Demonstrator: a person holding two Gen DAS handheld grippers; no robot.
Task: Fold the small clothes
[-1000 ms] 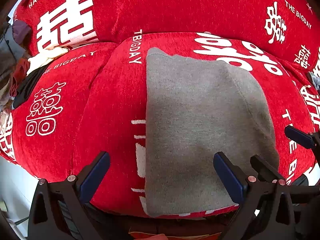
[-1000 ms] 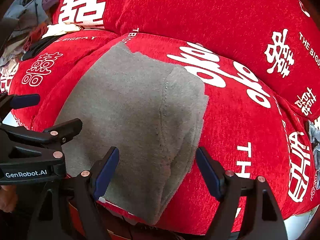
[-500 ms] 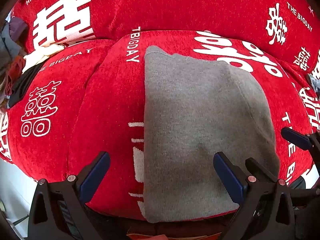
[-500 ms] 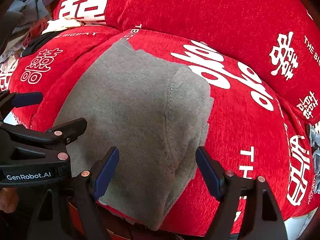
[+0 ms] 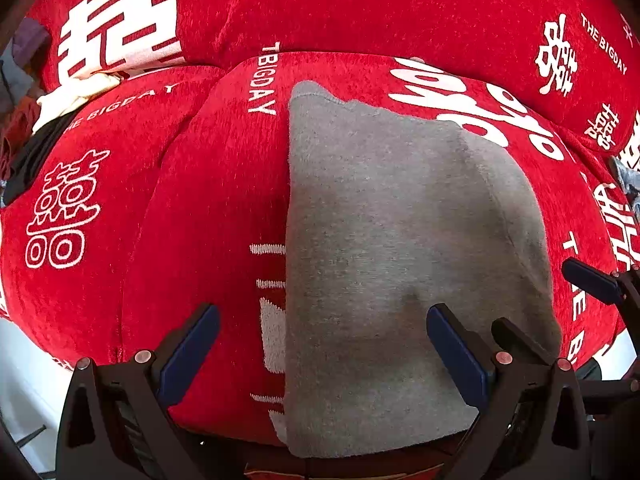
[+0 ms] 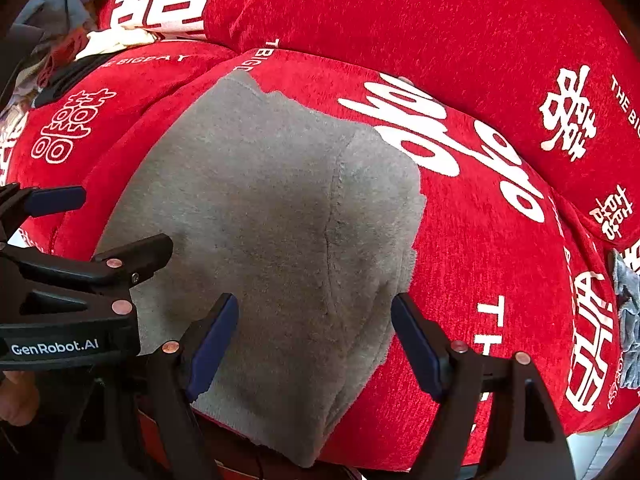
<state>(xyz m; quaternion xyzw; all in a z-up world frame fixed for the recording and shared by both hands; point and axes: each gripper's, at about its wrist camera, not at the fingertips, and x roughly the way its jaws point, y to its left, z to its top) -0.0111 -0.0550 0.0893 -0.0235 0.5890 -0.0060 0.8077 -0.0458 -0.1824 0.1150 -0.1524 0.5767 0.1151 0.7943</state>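
- Left claw (image 5: 322, 350) hangs released over the near left part of the grey garment (image 5: 400, 260), jaws wide, one pad over the red sofa cover (image 5: 208, 208), nothing gripped.
- Grey garment lies flat, already folded over, on the middle seat cushion, its near edge drooping over the cushion's front.
- Right claw (image 6: 314, 338) is likewise released, straddling the garment's near right, layered edge.
- Risk, as I judge it: pinching only the top layer would pull the fold apart; the fuzzy cover may drag the cloth and skew it.
- A clothes pile (image 6: 60, 20) sits far left.
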